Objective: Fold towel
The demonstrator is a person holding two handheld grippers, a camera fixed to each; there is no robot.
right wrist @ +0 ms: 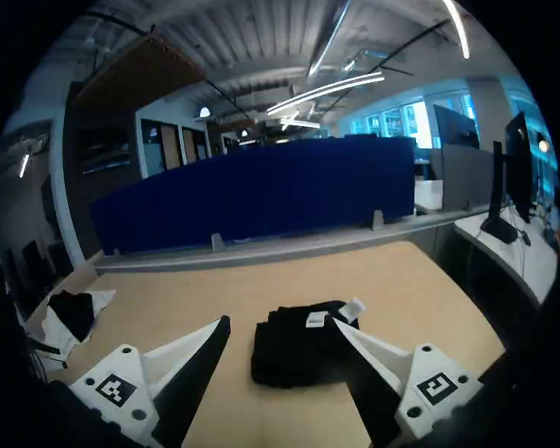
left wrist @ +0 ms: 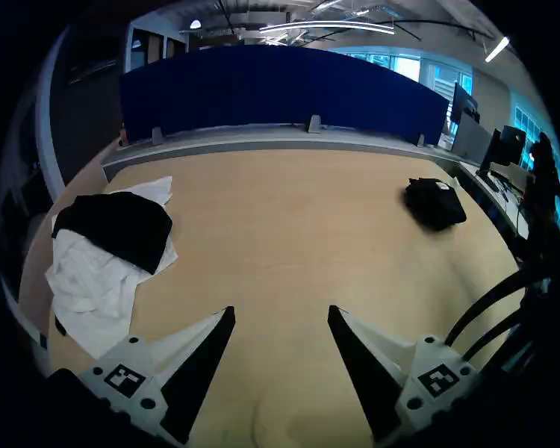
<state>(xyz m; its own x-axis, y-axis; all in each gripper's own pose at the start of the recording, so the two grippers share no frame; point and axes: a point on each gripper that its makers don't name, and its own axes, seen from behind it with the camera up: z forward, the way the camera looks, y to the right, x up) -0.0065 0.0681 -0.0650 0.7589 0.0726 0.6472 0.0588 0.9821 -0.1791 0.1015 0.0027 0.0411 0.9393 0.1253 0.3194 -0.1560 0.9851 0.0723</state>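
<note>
A folded black towel [right wrist: 299, 352] with white tags lies on the wooden table [right wrist: 228, 299], just ahead of my right gripper [right wrist: 280, 328], which is open and apart from it. The same black towel [left wrist: 435, 201] sits far right in the left gripper view. At the table's left a heap of towels [left wrist: 104, 261] lies loose: a black one [left wrist: 119, 224] on top of white ones. My left gripper [left wrist: 280, 313] is open above bare table [left wrist: 295, 224], with nothing between its fingers. The heap [right wrist: 69, 317] also appears far left in the right gripper view.
A blue partition [left wrist: 280, 93] runs along the table's far edge. Monitors [left wrist: 508, 145] and a second desk stand to the right. Black chair parts [left wrist: 496, 313] rise at the table's near right corner.
</note>
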